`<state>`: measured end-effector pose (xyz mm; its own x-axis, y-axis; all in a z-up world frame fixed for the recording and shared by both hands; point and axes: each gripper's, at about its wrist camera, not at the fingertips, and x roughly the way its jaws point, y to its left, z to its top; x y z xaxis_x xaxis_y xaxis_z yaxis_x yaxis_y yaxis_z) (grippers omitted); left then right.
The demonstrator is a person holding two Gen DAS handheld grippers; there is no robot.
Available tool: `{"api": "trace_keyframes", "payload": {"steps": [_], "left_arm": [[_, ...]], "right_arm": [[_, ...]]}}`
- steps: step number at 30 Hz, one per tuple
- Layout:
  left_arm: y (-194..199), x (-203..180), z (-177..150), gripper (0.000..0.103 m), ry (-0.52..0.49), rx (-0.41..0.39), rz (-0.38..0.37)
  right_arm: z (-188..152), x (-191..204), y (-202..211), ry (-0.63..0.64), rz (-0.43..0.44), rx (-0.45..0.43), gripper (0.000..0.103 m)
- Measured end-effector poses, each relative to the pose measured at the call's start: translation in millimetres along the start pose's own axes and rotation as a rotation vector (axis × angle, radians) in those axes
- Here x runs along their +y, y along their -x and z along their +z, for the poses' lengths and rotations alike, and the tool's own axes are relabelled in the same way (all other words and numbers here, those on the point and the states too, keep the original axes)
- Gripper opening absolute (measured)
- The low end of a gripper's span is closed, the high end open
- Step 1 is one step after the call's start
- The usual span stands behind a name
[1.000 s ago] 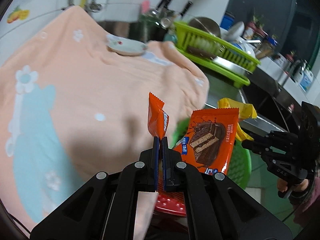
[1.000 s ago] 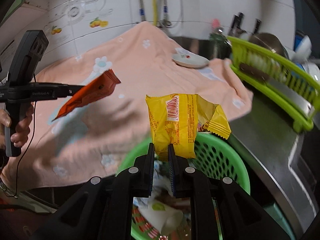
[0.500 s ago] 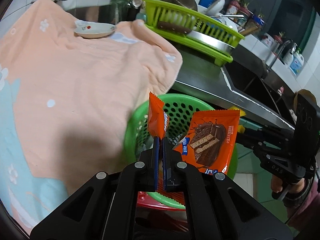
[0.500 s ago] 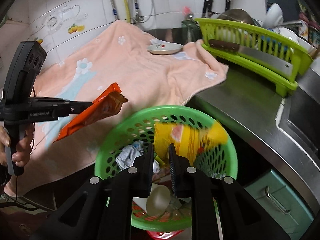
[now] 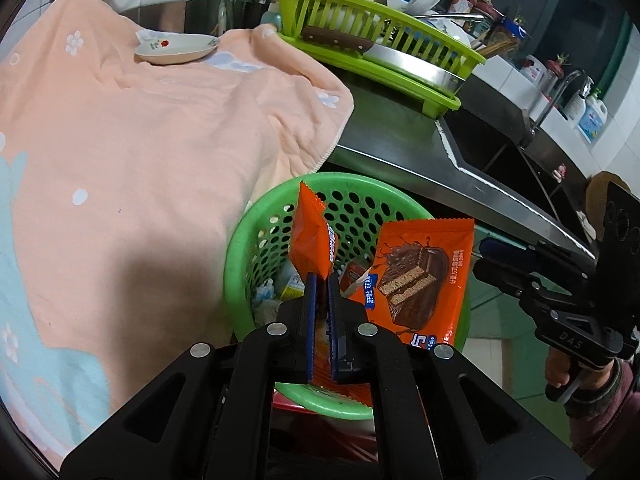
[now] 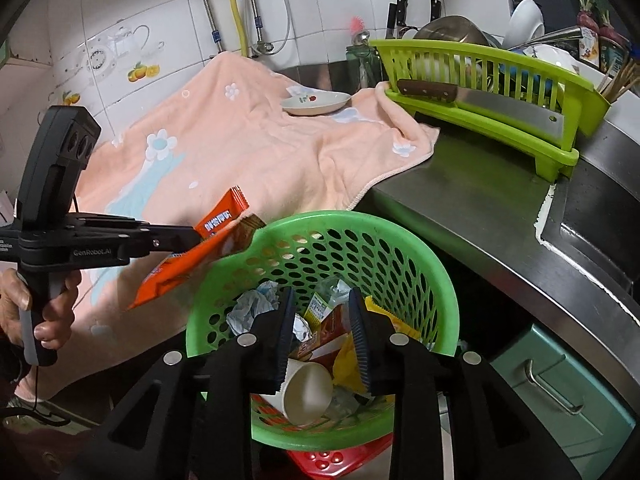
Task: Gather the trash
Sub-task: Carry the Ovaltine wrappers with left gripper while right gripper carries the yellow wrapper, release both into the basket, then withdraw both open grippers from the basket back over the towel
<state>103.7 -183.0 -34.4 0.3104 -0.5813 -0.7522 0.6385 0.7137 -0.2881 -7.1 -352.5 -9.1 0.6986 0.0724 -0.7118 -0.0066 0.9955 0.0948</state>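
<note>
Towel (image 5: 160,152): a peach towel lay over the left part of the counter (image 6: 472,200), with a small dish (image 6: 316,103) on its far end.
Left tongs (image 5: 320,280): they pinched an orange wrapper (image 5: 310,236) by its bottom edge and held it upright, over the near left rim of the bin. The jaws were only just starting to part, and the wrapper sat between them.
Second orange wrapper (image 5: 420,276): it showed a cake picture and hung just right of the tongs, also over the bin. I cannot tell if it was joined to the pinched one.
Bin (image 6: 400,240): a green basket with holes sat below the counter edge, with a paper cup (image 6: 308,392), crumpled paper and a yellow wrapper (image 6: 348,360) already inside.
Right tongs (image 6: 322,340): the jaws were opening over the middle of the bin, and nothing sat between them.
Good way to do it: I think the left tongs should move a bit more over the middle of the bin, then spread wide so the wrapper falls in.
Watch out: the light wrapper could catch on the rim or stick to a pad.
</note>
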Motion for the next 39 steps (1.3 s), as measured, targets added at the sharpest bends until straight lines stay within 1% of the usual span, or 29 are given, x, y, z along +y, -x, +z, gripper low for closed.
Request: {"api": "trace_keyframes", "payload": {"steps": [4, 8, 10, 11, 12, 14, 16, 18, 19, 22, 24, 30, 35, 39], "left_arm": [[-1, 0, -1, 0.017, 0.001, 0.002, 0.0], [2, 1, -3, 0.021, 0.002, -0.006, 0.001], [6, 2, -3, 0.03, 0.006, -0.014, 0.015], [8, 3, -2, 0.033, 0.01, -0.017, 0.022], [11, 4, -2, 0.039, 0.013, -0.024, 0.031], [19, 6, -2, 0.045, 0.017, -0.049, 0.048], [30, 9, -3, 0.058, 0.026, -0.078, 0.076], [39, 12, -3, 0.063, 0.036, -0.102, 0.098], [44, 14, -4, 0.066, 0.043, -0.112, 0.117], [56, 20, -6, 0.071, 0.072, -0.129, 0.153], [63, 24, -7, 0.073, 0.083, -0.135, 0.177], [81, 34, -16, 0.08, 0.117, -0.141, 0.25], [95, 43, -27, 0.087, 0.145, -0.146, 0.302], [107, 54, -36, 0.089, 0.178, -0.15, 0.335]], "right_arm": [[0, 1, 2, -0.006, 0.005, -0.005, 0.032], [0, 3, 3, -0.007, 0.004, -0.007, 0.034], [0, 4, 3, -0.008, 0.006, -0.006, 0.036], [0, 4, 3, -0.007, 0.006, -0.005, 0.037], [1, 4, 3, -0.006, 0.008, -0.004, 0.038], [1, 7, 3, -0.005, 0.013, -0.006, 0.042], [2, 10, 2, -0.007, 0.024, -0.01, 0.044], [3, 13, 2, -0.005, 0.037, -0.01, 0.052], [3, 17, 1, -0.002, 0.042, -0.008, 0.054], [4, 26, 0, 0.012, 0.05, -0.006, 0.056], [5, 31, -1, 0.02, 0.056, -0.005, 0.064], [10, 48, -2, 0.043, 0.055, -0.007, 0.076], [12, 61, -5, 0.048, 0.052, 0.012, 0.081], [11, 71, -7, 0.062, 0.047, 0.023, 0.084]]}}
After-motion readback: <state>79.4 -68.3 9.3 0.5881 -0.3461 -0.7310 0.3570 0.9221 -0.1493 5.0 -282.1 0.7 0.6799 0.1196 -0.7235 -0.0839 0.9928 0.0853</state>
